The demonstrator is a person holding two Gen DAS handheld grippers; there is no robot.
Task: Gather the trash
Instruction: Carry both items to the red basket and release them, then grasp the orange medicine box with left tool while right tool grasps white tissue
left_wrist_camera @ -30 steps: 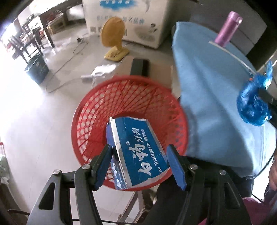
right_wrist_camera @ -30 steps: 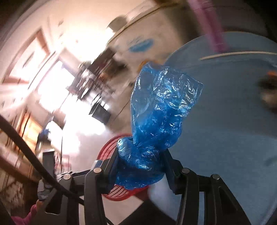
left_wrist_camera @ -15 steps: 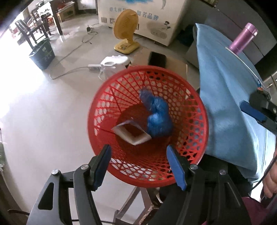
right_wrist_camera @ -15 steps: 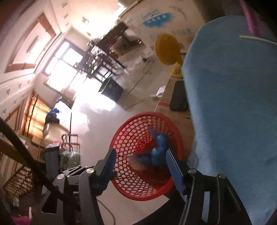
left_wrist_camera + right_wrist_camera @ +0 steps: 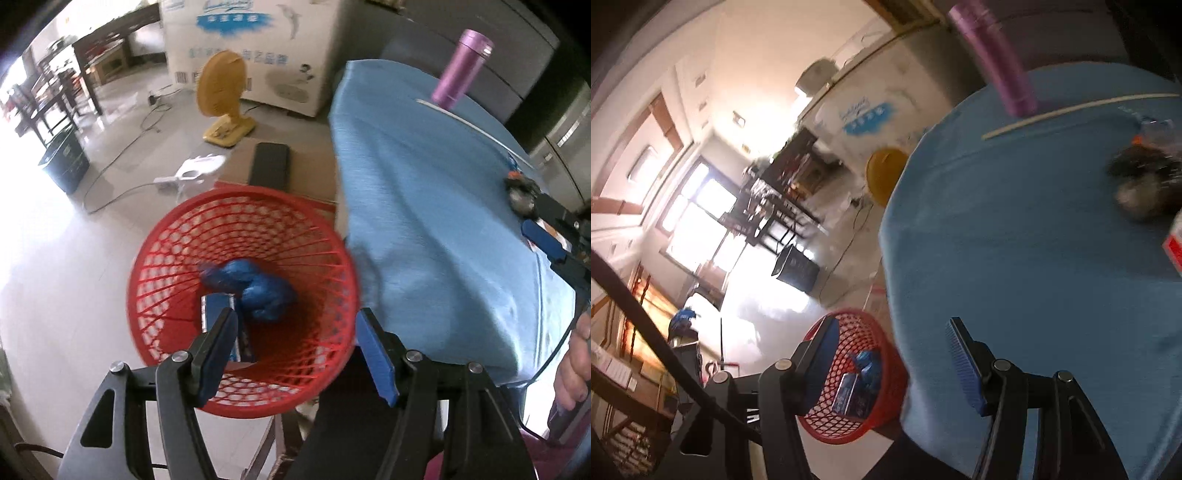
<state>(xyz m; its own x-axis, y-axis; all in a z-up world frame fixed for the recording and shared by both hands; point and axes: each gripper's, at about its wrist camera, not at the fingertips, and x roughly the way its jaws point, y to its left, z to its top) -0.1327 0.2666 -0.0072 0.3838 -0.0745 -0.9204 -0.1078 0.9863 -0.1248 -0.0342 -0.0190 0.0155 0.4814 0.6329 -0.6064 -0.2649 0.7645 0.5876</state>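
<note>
**Trash in the red basket**

The blue bag [image 5: 255, 291] and toothpaste box [image 5: 221, 314] lie in the red basket [image 5: 177, 240], below the left tongs [image 5: 299, 350]. Both tongs are open and empty. The right tongs [image 5: 890, 358], just opened, hang over the blue table [image 5: 1015, 258].

basket [image 5: 177, 251]: you're seeing red lattice
bag [image 5: 258, 291] inside basket: showing blue
cloth [image 5: 424, 206] beside basket: showing plain blue
flask [image 5: 461, 68]: showing purple

Red plastic lattice basket [image 5: 243, 229], crinkled glossy blue plastic bag [image 5: 258, 291], printed cardboard box [image 5: 216, 314], matt blue cloth over desk [image 5: 424, 206], polished floor [image 5: 66, 258]
</note>
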